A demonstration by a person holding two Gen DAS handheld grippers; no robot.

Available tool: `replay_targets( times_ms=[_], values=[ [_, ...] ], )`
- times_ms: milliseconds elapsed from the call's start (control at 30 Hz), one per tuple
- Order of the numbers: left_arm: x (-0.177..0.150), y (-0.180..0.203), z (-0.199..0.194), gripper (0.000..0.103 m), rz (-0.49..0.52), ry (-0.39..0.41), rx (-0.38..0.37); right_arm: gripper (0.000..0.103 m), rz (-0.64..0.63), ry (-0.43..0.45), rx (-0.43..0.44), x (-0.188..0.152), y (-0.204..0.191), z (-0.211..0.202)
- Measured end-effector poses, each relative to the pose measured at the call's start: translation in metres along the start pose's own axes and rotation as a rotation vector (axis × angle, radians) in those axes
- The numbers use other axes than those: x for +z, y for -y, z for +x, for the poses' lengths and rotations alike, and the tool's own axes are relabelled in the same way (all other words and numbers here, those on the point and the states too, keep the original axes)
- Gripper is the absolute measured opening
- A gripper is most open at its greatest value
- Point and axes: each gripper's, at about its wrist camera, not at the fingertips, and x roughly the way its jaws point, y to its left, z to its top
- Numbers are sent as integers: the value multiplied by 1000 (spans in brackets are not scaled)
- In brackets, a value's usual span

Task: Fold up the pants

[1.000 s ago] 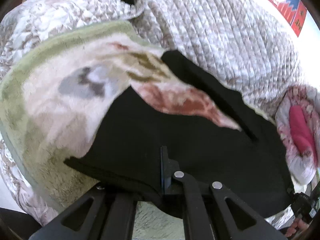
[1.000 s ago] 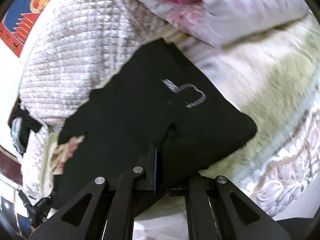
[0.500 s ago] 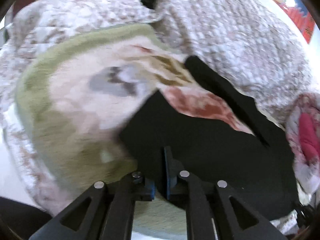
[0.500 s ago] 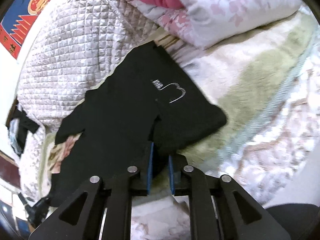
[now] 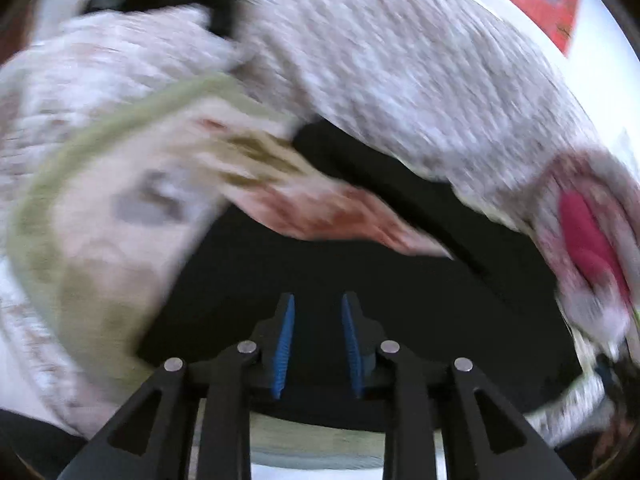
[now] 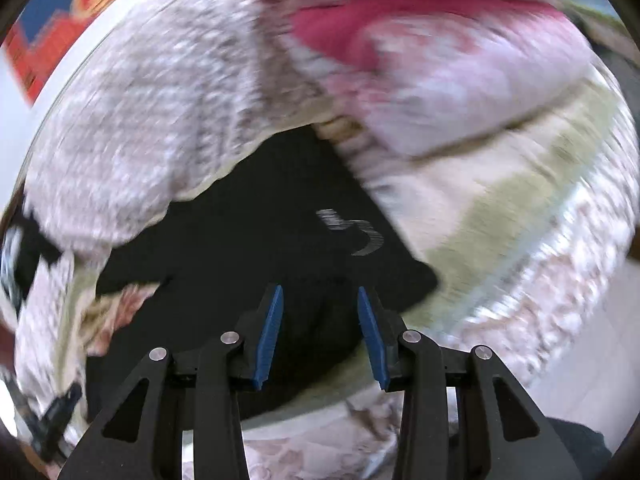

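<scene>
Your left gripper (image 5: 317,312) and right gripper (image 6: 320,300) are both opening, partly spread and gripping nothing; the soft black pants (image 6: 248,236) are lying flat on the fleecy blanket (image 5: 100,208), beside the quilted cover (image 5: 400,80).

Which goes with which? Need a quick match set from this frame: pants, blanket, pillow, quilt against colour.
Things:
1. pants
2. blanket
3. pillow
4. quilt

Colours:
A. pink with a deep red patch
B. black with a small white mark
C. cream with a green border
D. grey-white, stitched in small squares

Pairs: 1-B, 2-C, 3-A, 4-D
</scene>
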Motion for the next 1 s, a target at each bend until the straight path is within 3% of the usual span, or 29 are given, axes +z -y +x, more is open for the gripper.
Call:
replay_targets(
  times_ms=[133, 167, 267, 433, 700, 800, 867, 1000],
  values=[
    [-16, 8, 33, 27, 55, -120, 52, 39, -49, -124, -72, -11, 0, 42],
    [-19, 6, 35, 27, 61, -121, 53, 38, -27, -150, -71, -16, 7, 49],
    [-16, 7, 28, 27, 79, -100, 84, 36, -28, -121, -73, -16, 9, 41],
    [4, -7, 33, 28, 55, -83, 168, 37, -154, -31, -100, 2, -18, 28],
    [44, -13, 72, 28, 96, -97, 165, 38, -270, -146, -19, 32, -56, 85],
    [49, -25, 93, 28, 99, -119, 242, 38, -292, -177, -61, 39, -58, 107],
    [49, -30, 95, 28, 93, -103, 229, 38, -278, -204, -100, 38, -50, 118],
    [46, -22, 91, 28, 130, -98, 261, 38, -251, -198, -75, 41, -50, 115]
  ],
)
